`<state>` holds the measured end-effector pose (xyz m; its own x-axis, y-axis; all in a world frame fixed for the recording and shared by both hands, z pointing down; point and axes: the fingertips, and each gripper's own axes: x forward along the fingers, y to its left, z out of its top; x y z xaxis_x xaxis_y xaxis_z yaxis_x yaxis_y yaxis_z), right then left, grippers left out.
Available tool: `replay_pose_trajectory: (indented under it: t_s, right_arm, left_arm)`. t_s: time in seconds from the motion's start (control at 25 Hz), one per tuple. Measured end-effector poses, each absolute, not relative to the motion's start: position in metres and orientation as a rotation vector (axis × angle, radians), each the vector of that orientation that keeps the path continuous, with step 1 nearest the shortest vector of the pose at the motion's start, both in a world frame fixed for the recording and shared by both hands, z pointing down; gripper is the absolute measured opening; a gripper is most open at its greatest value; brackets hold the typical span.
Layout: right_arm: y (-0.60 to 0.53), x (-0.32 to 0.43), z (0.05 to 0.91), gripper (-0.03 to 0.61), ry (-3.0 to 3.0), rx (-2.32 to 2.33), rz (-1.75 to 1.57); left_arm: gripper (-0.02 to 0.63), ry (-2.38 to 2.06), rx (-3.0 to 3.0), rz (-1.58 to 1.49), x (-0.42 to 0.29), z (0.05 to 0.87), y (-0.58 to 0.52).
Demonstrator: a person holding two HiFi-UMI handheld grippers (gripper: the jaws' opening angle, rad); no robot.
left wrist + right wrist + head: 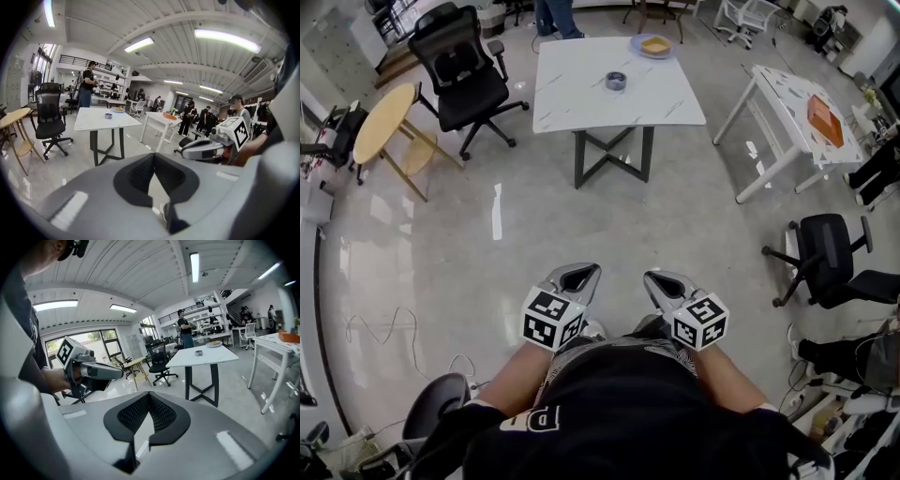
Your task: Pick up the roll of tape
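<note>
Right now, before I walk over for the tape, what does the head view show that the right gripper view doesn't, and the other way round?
Head view only: both grippers from above, left gripper and right gripper, held low in front of the body, far from the table; a second black chair at right.
Right gripper view only: ceiling lights, a person standing beyond the table, and its own jaws up close, together on nothing.
Both: the roll of tape on the white table, a plate behind it, the black office chair, the round wooden table.
</note>
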<state>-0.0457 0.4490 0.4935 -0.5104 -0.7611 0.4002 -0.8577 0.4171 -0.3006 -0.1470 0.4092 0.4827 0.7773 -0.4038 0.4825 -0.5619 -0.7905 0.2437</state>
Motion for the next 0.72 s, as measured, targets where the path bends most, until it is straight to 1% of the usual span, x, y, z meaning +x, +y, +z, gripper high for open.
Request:
replay_pose_trajectory:
  t_s: [0.2, 0.44, 0.72]
  right_arm:
    - [0.449, -0.058, 0.498, 0.000, -2.454, 1.435, 0.725]
    - [0.437, -0.048, 0.501, 0.000, -2.435, 1.451, 0.742]
    - [0.381, -0.027, 0.498, 0.000, -2.465, 1.438, 0.771]
  left_arm:
    - [0.058, -0.709, 2.573, 0.585, -0.157, 0.494, 0.409]
    - [0.058, -0.696, 2.575, 0.564, -0.148, 0.496, 0.396]
    - [0.058, -0.722, 2.573, 0.565, -0.128, 0.490, 0.357]
